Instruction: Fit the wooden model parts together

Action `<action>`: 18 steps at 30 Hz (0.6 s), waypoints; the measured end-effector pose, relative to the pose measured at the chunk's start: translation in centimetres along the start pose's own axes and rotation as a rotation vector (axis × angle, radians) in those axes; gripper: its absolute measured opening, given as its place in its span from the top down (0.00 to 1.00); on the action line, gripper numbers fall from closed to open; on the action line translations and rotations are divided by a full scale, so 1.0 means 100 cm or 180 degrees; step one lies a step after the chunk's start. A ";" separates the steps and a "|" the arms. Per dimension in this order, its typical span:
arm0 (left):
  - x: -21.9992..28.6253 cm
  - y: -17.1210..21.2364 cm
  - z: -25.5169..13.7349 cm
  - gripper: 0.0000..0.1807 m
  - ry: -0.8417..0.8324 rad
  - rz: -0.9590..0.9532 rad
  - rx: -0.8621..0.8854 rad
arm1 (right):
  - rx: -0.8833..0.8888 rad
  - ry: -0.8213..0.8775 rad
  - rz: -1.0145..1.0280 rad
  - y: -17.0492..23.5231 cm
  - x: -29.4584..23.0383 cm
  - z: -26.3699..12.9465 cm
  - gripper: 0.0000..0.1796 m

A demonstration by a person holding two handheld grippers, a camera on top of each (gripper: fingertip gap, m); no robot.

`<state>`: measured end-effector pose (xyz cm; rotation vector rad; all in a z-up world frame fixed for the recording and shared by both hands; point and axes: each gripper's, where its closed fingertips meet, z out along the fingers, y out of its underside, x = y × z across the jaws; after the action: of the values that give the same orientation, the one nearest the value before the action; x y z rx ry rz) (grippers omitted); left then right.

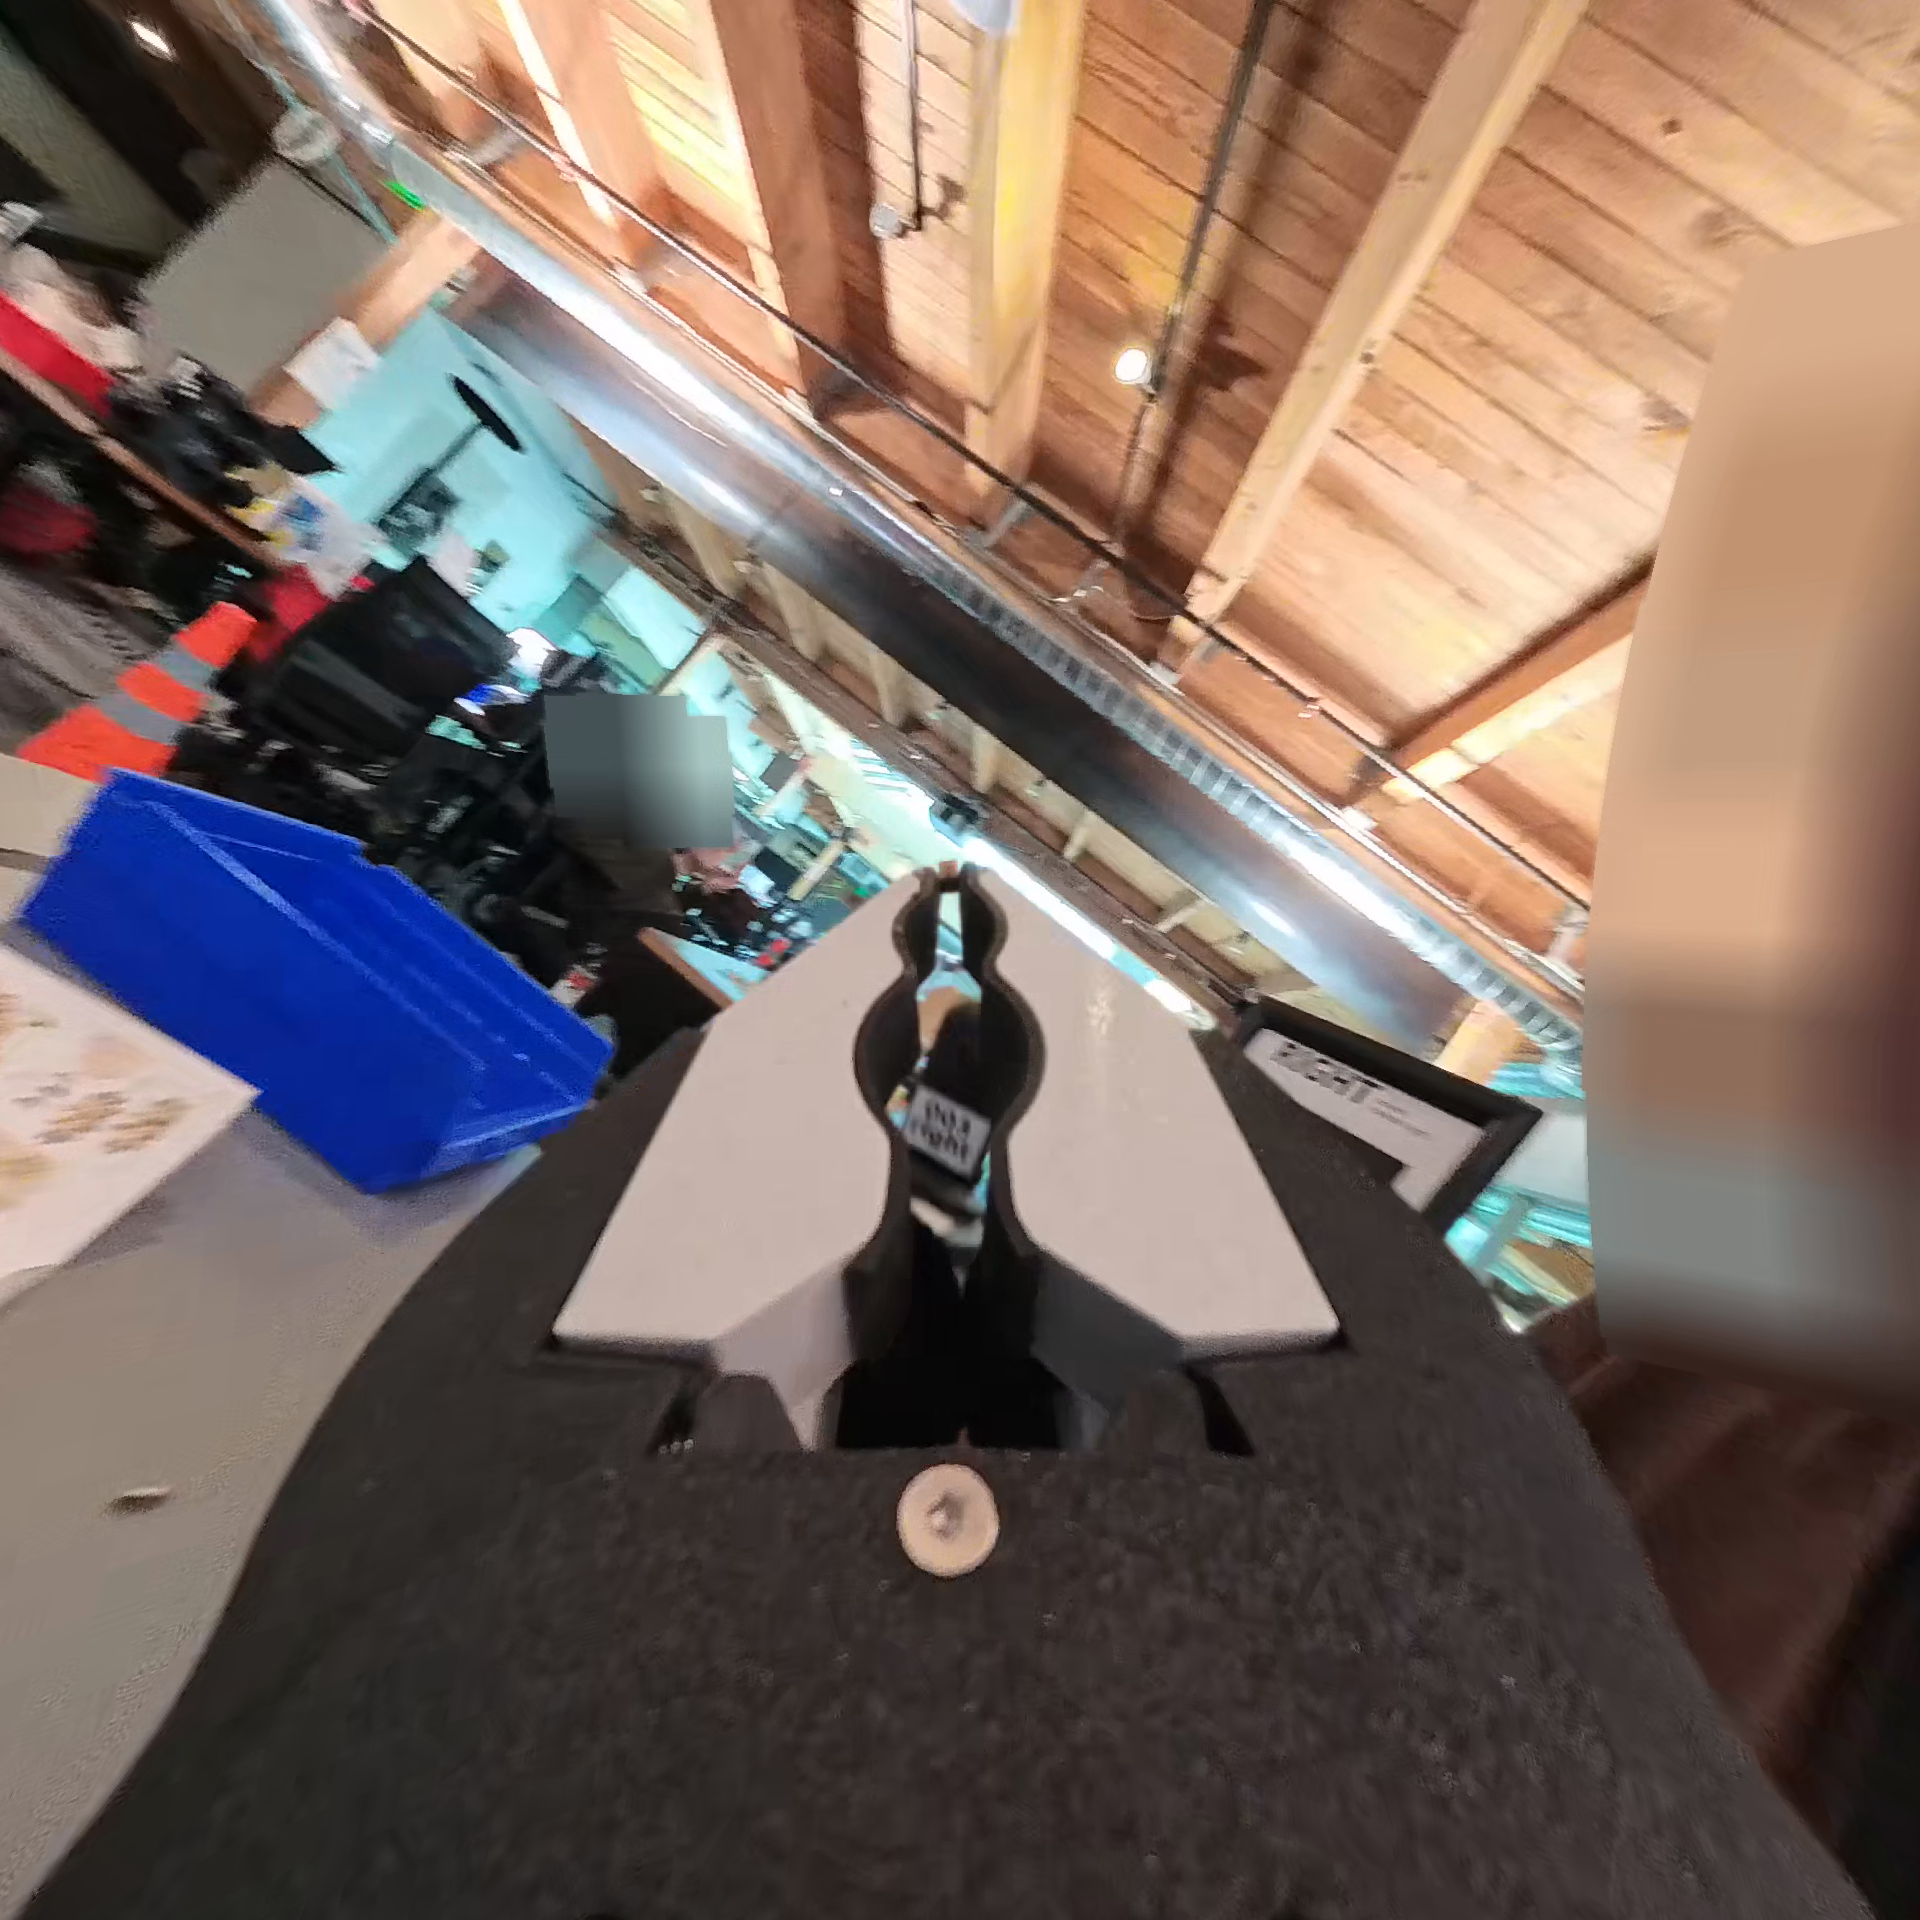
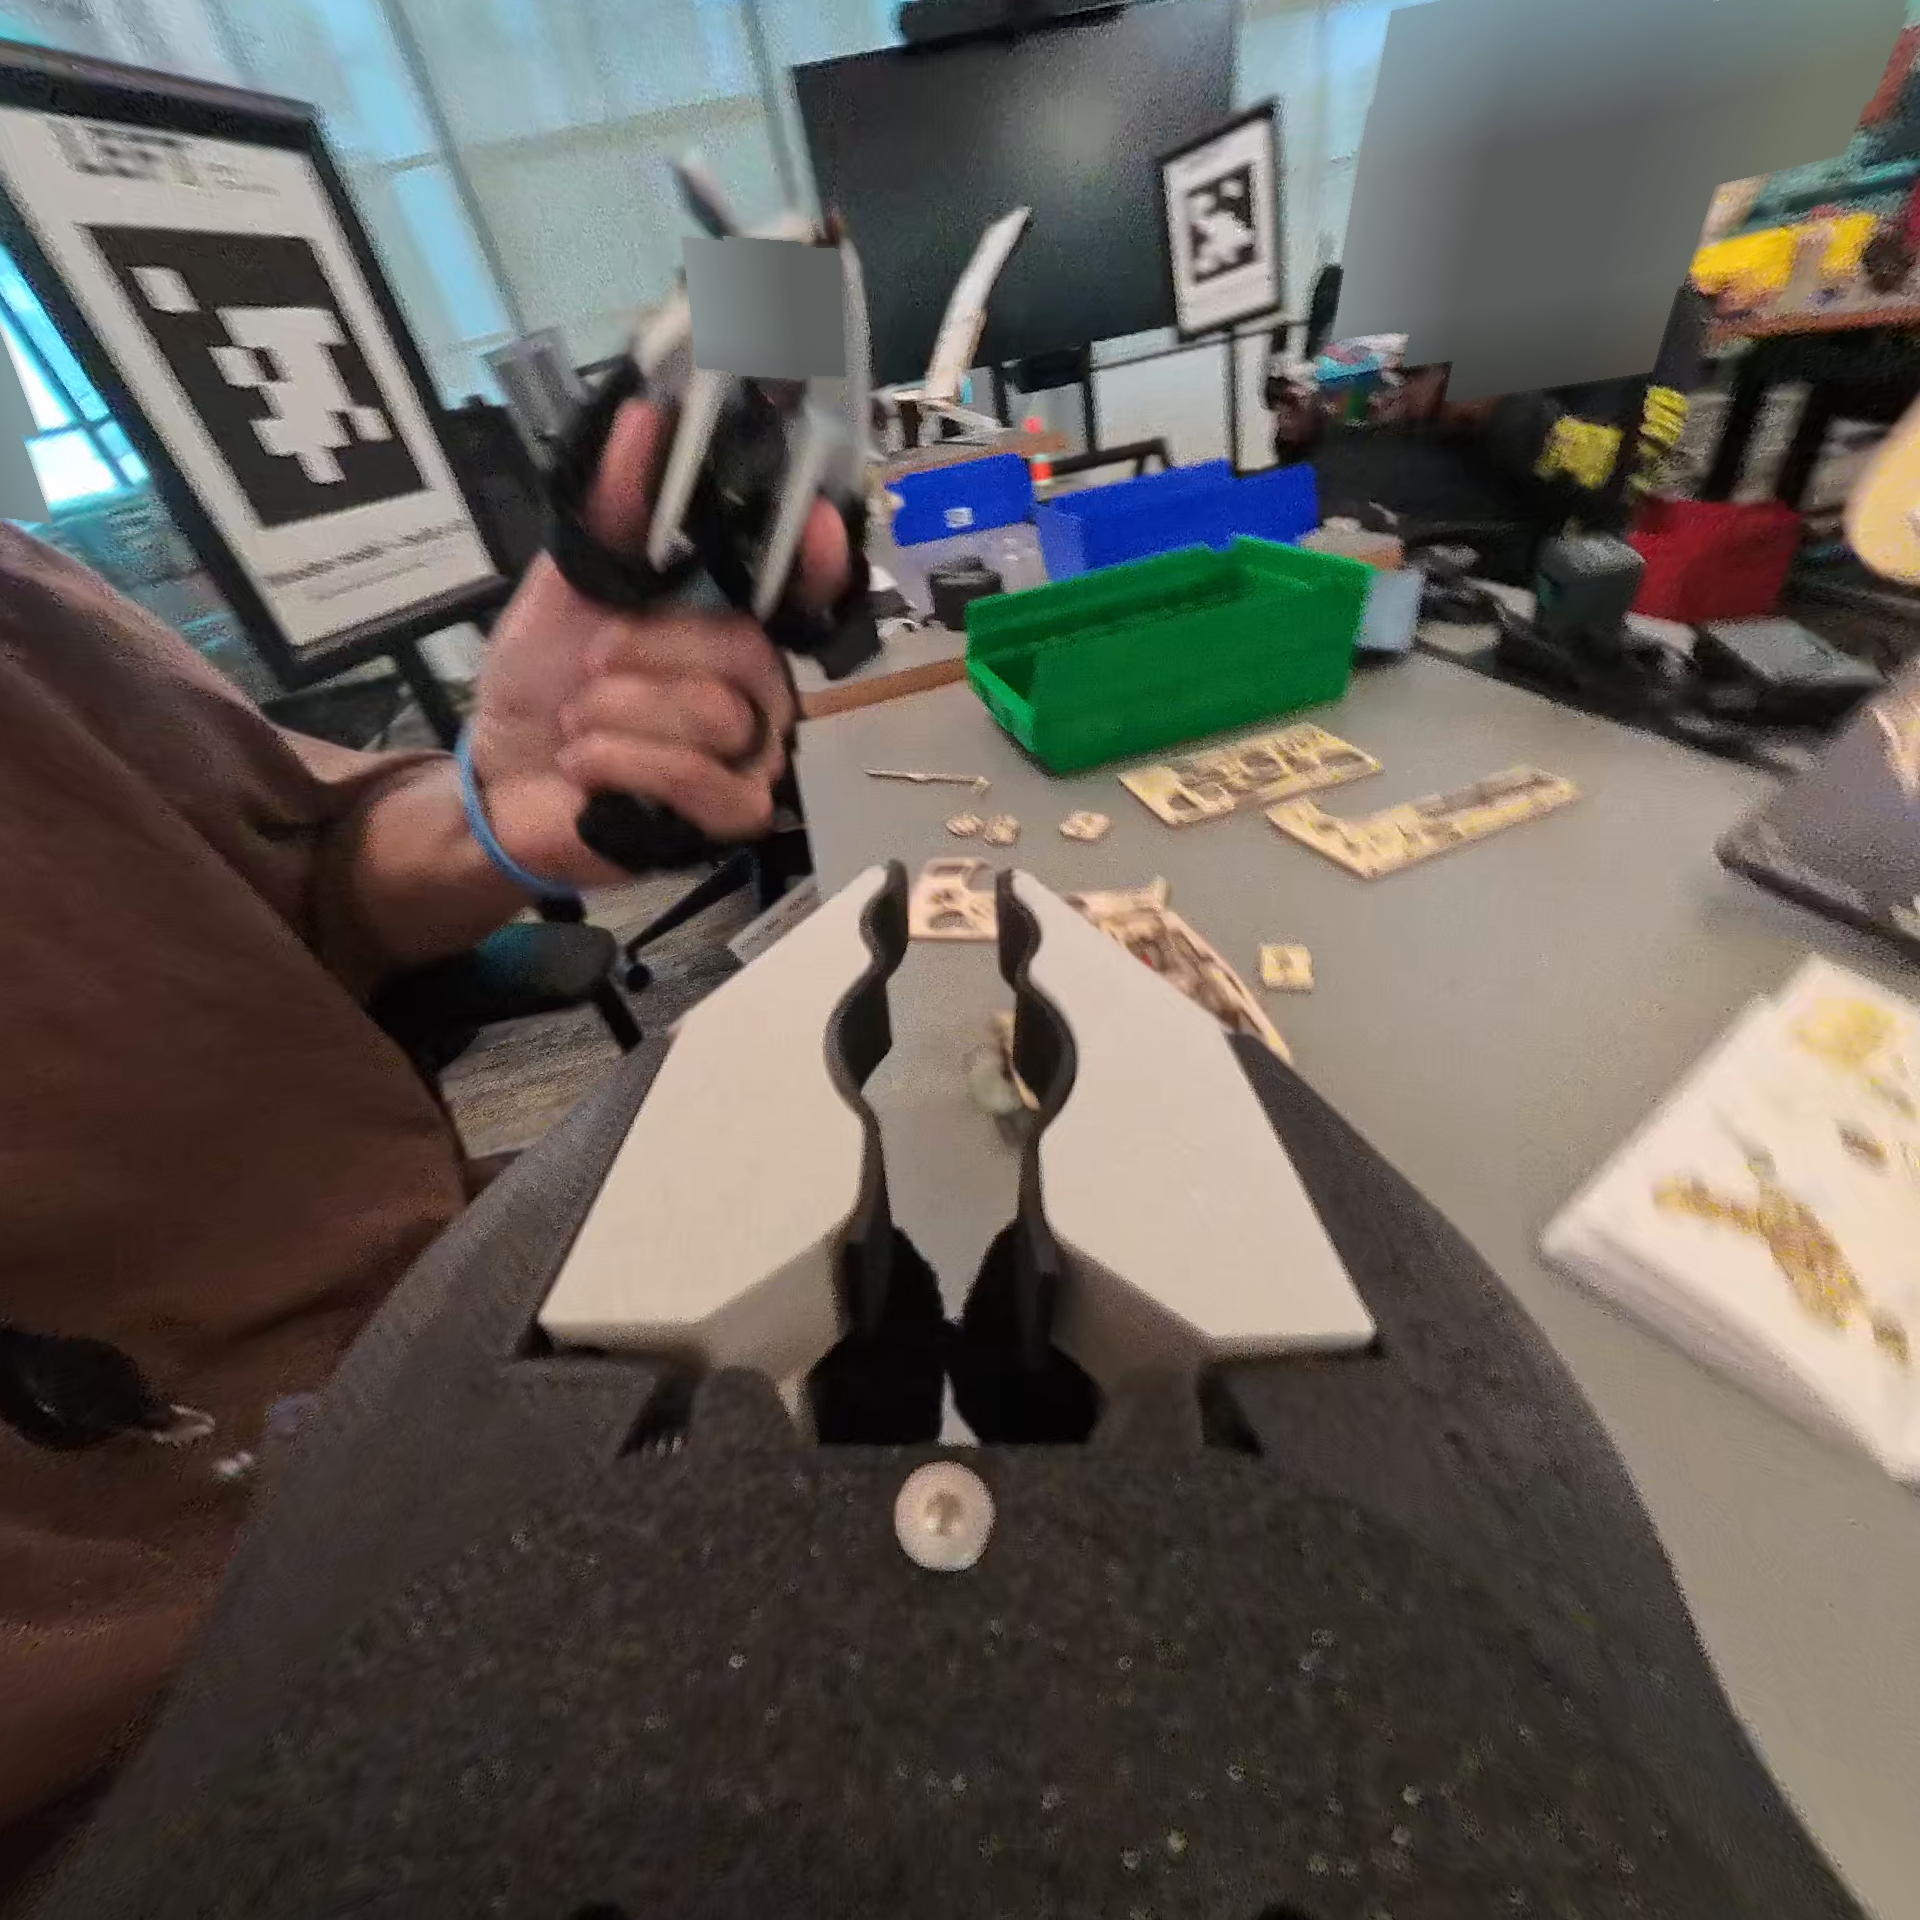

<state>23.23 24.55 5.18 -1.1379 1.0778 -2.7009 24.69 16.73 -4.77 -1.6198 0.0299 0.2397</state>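
Wooden part sheets [image 2: 1252,774] and loose pieces [image 2: 1285,966] lie on the grey worktop [image 2: 1455,997], ungrasped. Right gripper [image 2: 951,899] fingers are parted and empty; left gripper [image 1: 948,883] fingers are clenched on nothing, tilted ceilingward. Approaching blind risks scattering pieces.

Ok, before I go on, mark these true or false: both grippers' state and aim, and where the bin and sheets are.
1. The right gripper has its fingers apart. True.
2. The left gripper points down at the table. False: it is tilted up, toward the wooden ceiling.
3. A green bin stands on the table beyond the wooden sheets. True.
4. The right gripper grips a wooden sheet. False: nothing is clamped between its fingers; the sheets lie flat on the table.
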 end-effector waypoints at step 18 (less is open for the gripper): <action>0.082 0.072 0.006 0.99 0.0468 0.0902 -0.0572 | -0.0107 -0.0597 -0.0250 -0.098 -0.096 0.000 0.95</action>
<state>15.96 16.53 6.27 -0.7425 1.4074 -2.5370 16.95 16.13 6.49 -1.6221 -0.1817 0.3318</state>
